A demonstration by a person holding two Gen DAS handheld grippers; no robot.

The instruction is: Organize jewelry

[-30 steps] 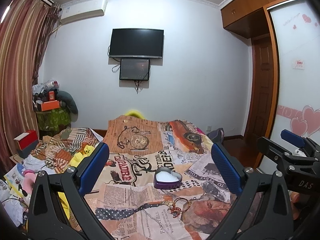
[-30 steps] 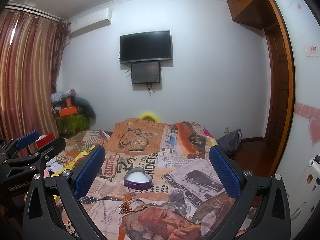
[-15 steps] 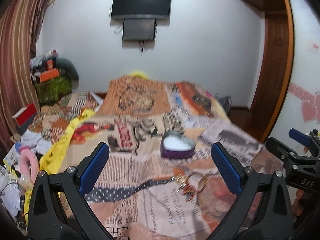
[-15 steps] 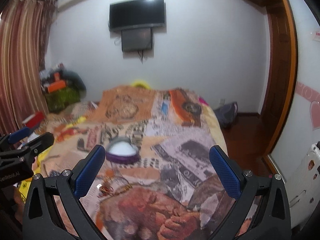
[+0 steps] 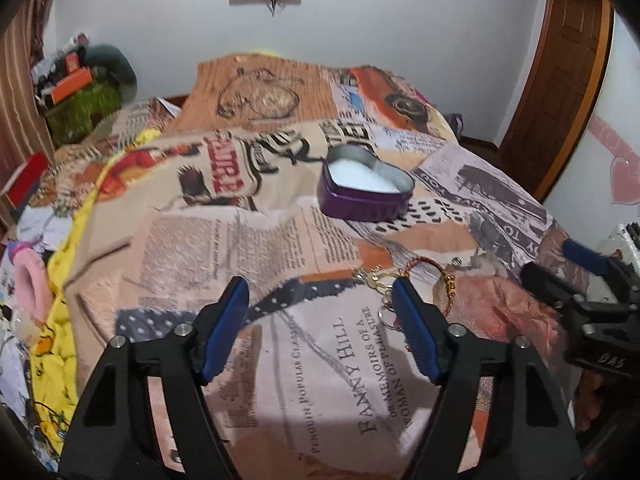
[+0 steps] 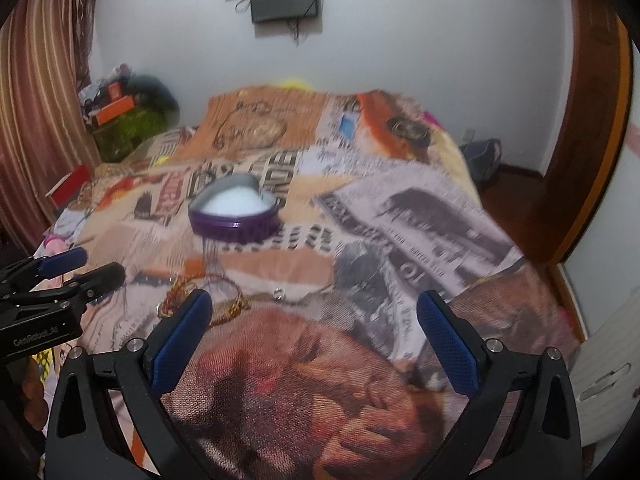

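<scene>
A purple heart-shaped tin [image 5: 365,190] with a white lining stands open on the printed bedspread; it also shows in the right wrist view [image 6: 234,210]. A tangle of jewelry [image 5: 416,284], a red-and-gold bracelet with gold chain and rings, lies on the bedspread nearer me than the tin; it also shows in the right wrist view [image 6: 200,296]. My left gripper [image 5: 322,320] is open and empty, its right finger just over the jewelry's left end. My right gripper [image 6: 316,328] is open and empty, with the jewelry by its left finger.
The bedspread [image 5: 280,360] covers the whole bed. Clothes and clutter [image 5: 36,280] lie along the bed's left side. A wooden door [image 5: 560,60] and floor are to the right. A small loose ring [image 6: 279,291] lies right of the jewelry.
Both grippers have tilted down and moved closer to the bed; the tin and jewelry now appear larger. The left gripper's jaws have narrowed. Nothing has been taken hold of.
</scene>
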